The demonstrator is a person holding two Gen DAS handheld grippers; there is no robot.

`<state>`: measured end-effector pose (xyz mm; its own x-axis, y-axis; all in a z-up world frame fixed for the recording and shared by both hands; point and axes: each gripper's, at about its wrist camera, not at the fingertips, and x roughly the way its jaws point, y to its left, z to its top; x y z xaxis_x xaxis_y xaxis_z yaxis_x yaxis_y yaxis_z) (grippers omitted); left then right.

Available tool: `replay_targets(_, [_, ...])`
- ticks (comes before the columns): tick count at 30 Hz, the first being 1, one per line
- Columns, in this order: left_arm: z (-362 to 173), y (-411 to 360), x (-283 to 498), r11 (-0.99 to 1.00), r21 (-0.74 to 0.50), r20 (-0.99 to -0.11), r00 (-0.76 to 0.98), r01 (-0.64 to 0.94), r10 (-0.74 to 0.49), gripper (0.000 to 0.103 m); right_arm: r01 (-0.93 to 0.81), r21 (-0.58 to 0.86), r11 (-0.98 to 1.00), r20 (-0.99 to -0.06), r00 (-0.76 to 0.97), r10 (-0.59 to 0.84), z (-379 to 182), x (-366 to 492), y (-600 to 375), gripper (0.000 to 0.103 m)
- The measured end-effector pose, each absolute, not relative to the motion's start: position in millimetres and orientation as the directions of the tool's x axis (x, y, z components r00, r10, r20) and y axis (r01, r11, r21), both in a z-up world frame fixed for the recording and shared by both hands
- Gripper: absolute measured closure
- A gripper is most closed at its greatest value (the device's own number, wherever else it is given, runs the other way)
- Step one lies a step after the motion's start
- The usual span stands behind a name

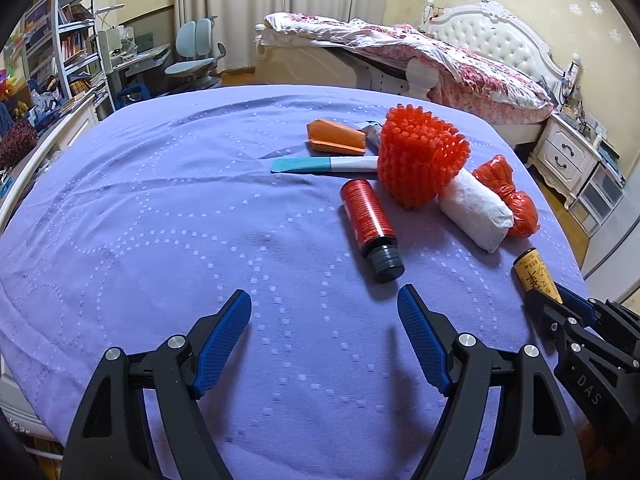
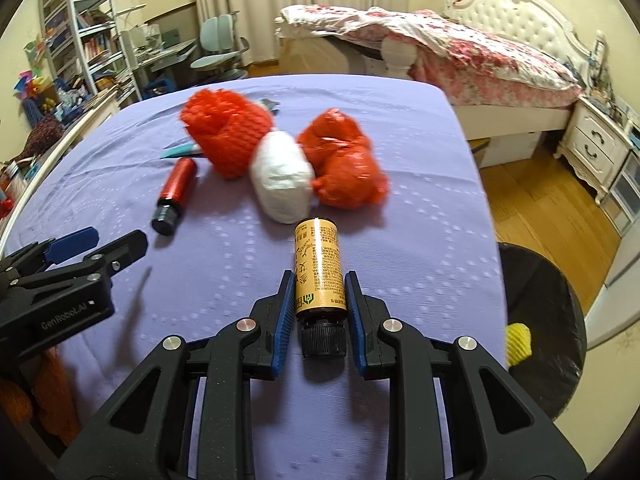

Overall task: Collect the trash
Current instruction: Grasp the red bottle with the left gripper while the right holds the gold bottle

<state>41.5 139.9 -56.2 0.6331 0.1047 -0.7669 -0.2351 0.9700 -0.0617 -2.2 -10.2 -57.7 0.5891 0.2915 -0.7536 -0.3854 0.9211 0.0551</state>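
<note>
My right gripper (image 2: 319,280) is shut on a yellow-labelled bottle (image 2: 318,268) with a black cap, held just above the purple table (image 2: 420,200); the bottle also shows in the left wrist view (image 1: 534,274). My left gripper (image 1: 324,304) is open and empty, just short of a red bottle (image 1: 368,220) lying on its side. Behind it lie a red foam net (image 1: 420,156), a white paper wad (image 1: 474,210), a red plastic bag (image 1: 510,196), a teal-and-white tube (image 1: 324,164) and an orange paper piece (image 1: 334,136).
A black trash bag (image 2: 540,320) stands open at the table's right edge with a yellow foam net (image 2: 518,344) inside. Beyond the table are a bed (image 1: 440,60), a nightstand (image 1: 568,156), a desk chair (image 1: 196,52) and bookshelves (image 1: 68,40).
</note>
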Motion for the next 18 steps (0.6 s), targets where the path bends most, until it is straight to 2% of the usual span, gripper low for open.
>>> replay_targets(14, [-56,131,73,0.970,-0.058,-0.762,0.638,-0.236,0.110,0.028,-0.310,0.072,0.948,-0.751,0.609,0.256,-59,28,-32,0.079])
replay_targets(18, [-58,131,82,0.969,-0.059,-0.770,0.629,-0.239,0.108,0.039,-0.304,0.083,0.949,-0.752,0.605,0.260,-59,33,-36,0.079])
